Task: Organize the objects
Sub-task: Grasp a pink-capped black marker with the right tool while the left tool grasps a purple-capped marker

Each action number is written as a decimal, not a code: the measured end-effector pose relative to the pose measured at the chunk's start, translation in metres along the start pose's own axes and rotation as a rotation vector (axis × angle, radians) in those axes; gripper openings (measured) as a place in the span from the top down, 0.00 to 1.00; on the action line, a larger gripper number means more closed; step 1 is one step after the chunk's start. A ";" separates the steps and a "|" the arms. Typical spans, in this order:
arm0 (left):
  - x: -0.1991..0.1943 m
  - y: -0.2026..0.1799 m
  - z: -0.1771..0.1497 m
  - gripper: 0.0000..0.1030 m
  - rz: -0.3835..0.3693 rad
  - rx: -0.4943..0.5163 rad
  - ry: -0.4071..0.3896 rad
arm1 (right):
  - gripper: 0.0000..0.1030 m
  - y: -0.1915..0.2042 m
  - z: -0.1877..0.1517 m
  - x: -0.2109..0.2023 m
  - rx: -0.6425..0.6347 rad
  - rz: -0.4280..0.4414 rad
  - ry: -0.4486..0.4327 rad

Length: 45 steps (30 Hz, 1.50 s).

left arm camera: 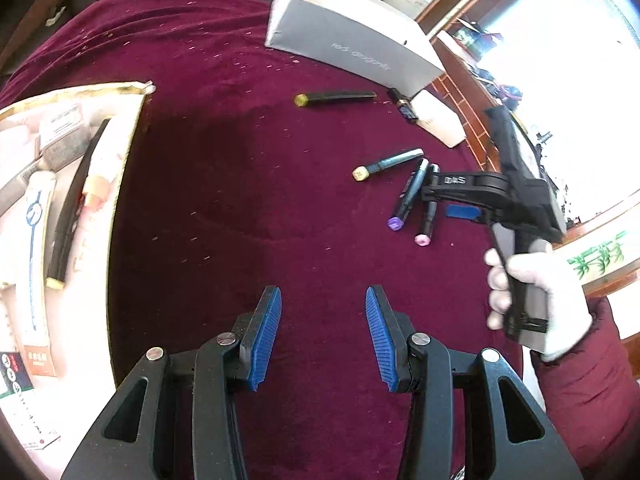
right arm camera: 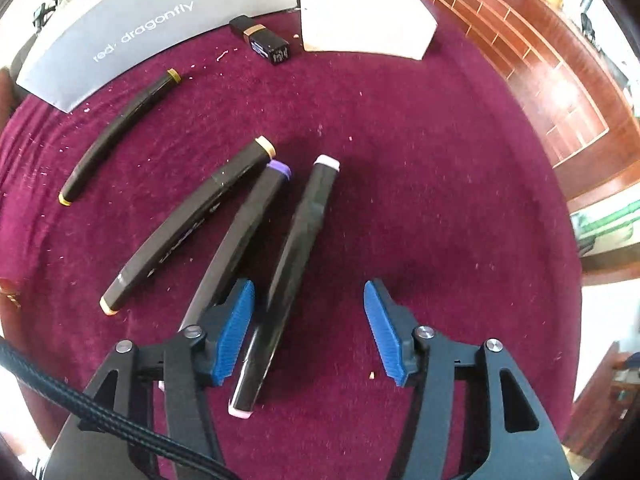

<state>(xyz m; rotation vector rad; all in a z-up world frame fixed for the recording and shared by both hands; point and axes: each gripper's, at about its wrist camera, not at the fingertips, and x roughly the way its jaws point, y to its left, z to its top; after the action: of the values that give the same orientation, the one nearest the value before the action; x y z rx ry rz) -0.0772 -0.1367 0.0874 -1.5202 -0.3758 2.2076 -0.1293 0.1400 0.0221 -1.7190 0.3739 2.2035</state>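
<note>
left wrist: left gripper (left arm camera: pixel 323 336) partly open, empty, above maroon cloth (left arm camera: pixel 224 184). grey box (left arm camera: pixel 352 36) lettering faint, reversed. tray (left arm camera: pixel 120 152) cut off at left.
right wrist: box reads "red dragonfly". right gripper (right arm camera: pixel 310 332) partly open around pink-capped marker (right arm camera: pixel 296 256), pads not pressing; purple-capped marker (right arm camera: pixel 248 224) half hidden by left finger.

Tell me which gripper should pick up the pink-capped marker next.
Right. The right gripper already has the pink-capped marker between its open fingers, while the left gripper hangs over bare cloth, well away.
</note>
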 end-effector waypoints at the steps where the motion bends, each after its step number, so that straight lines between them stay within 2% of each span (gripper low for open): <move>1: 0.001 -0.006 0.003 0.63 -0.016 0.012 -0.006 | 0.61 -0.001 0.000 -0.002 -0.008 0.003 -0.003; 2: 0.003 -0.012 0.006 0.63 -0.030 0.028 -0.014 | 0.77 -0.003 -0.001 -0.003 -0.013 0.010 0.001; 3: 0.005 -0.022 0.011 0.63 -0.040 0.062 -0.022 | 0.84 -0.009 -0.004 -0.005 -0.012 0.032 0.014; 5: 0.013 -0.039 0.019 0.63 -0.043 0.129 -0.028 | 0.88 -0.025 -0.013 -0.007 0.000 0.052 0.037; 8: 0.034 -0.064 0.031 0.63 -0.053 0.224 -0.015 | 0.88 -0.057 -0.033 -0.013 0.029 0.056 0.053; 12: 0.067 -0.092 0.046 0.63 -0.091 0.293 0.055 | 0.88 -0.098 -0.063 -0.021 0.085 0.074 0.069; 16: 0.102 -0.119 0.063 0.63 -0.072 0.361 0.099 | 0.88 -0.120 -0.082 -0.026 0.119 0.116 0.066; 21: 0.130 -0.132 0.079 0.63 0.010 0.419 0.103 | 0.88 -0.134 -0.086 -0.027 0.143 0.149 0.062; 24: 0.147 -0.142 0.079 0.63 0.041 0.469 0.117 | 0.88 -0.120 -0.075 -0.020 0.139 0.150 0.060; 28: 0.169 -0.155 0.074 0.64 0.043 0.507 0.143 | 0.88 -0.118 -0.074 -0.017 0.138 0.157 0.056; 30: 0.169 -0.159 0.070 0.63 0.050 0.525 0.118 | 0.88 -0.117 -0.074 -0.018 0.131 0.152 0.053; 34: 0.172 -0.164 0.069 0.66 0.081 0.515 0.084 | 0.88 -0.112 -0.074 -0.018 0.130 0.144 0.048; 35: 0.173 -0.165 0.069 0.71 0.105 0.515 0.081 | 0.88 -0.111 -0.074 -0.018 0.129 0.141 0.047; 36: 0.173 -0.166 0.068 0.88 0.162 0.525 0.075 | 0.88 -0.112 -0.073 -0.018 0.123 0.141 0.048; 40: 0.158 -0.145 0.064 0.89 0.125 0.421 0.108 | 0.88 -0.112 -0.074 -0.018 0.118 0.144 0.046; 45: 0.123 -0.112 0.038 0.89 0.074 0.316 0.135 | 0.88 -0.114 -0.075 -0.018 0.115 0.158 0.042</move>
<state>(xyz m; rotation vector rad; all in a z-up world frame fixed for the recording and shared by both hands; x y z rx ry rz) -0.1284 0.0221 0.0519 -1.5151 0.0709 2.0834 -0.0126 0.2134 0.0204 -1.7301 0.6542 2.2072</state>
